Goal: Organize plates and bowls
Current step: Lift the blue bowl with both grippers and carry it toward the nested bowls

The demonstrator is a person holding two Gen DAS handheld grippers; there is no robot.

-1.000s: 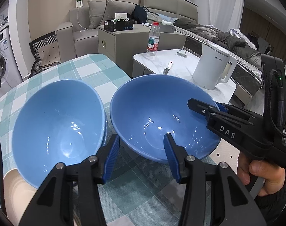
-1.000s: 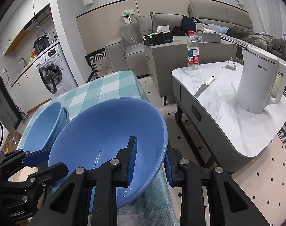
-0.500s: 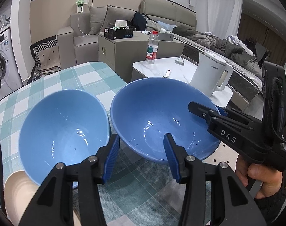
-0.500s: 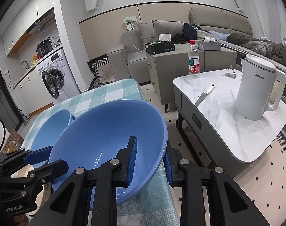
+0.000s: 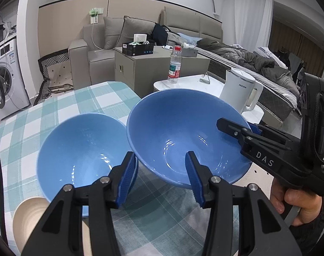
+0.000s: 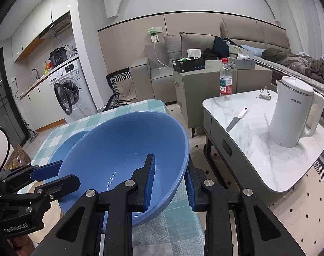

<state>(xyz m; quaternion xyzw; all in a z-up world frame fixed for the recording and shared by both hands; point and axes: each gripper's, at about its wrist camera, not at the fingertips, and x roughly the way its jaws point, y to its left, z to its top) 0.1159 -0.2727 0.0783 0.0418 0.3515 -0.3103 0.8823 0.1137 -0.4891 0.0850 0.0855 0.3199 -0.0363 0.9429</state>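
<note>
two blue bowls: right gripper (image 6: 169, 183) pinches the rim of the lifted bowl (image 6: 123, 160) above the checked table (image 5: 76, 102); left gripper (image 5: 159, 177) spread, empty, beside the other bowl (image 5: 80, 149)

The bowls (image 5: 183, 140) were blue, the table (image 5: 55, 115) teal-and-white checked, the kettle (image 6: 290, 117) white, the plate (image 5: 27, 219) cream.

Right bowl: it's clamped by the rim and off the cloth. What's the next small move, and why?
Probably carry the right bowl sideways over the left bowl and lower it in to nest. The right gripper holds its rim with jaws shut; the left bowl sits empty on the table beside it. The left gripper holds nothing.
</note>
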